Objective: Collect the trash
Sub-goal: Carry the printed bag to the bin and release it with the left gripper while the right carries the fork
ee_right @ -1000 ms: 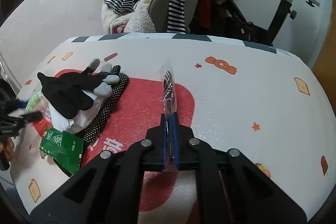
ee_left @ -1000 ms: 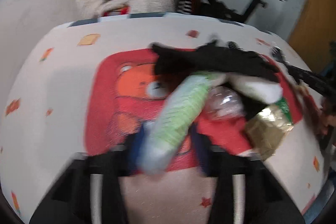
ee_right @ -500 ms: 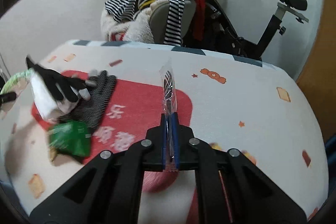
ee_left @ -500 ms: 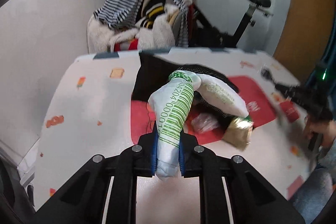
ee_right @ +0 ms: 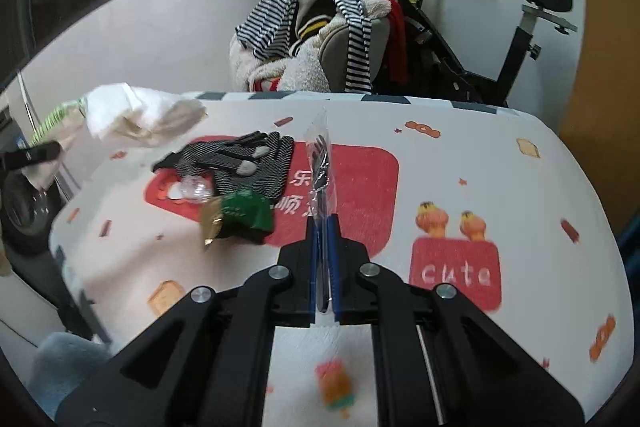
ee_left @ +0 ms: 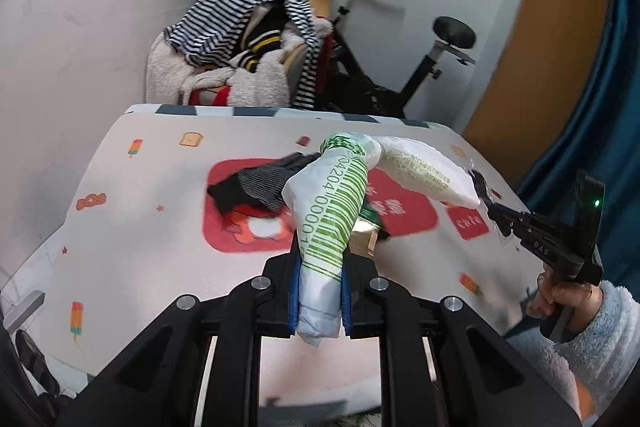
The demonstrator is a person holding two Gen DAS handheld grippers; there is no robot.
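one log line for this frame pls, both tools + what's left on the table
left tool: shut on white plastic bag, lifted | right tool: shut on clear wrapper | on table: gloves, green packet

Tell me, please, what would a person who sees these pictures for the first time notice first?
First, the white plastic bag with green barcode print, clamped in the left gripper and lifted above the table. Next, the thin clear wrapper standing upright in the shut right gripper. Behind these, dotted gloves and a green packet lie on the table's red patch.
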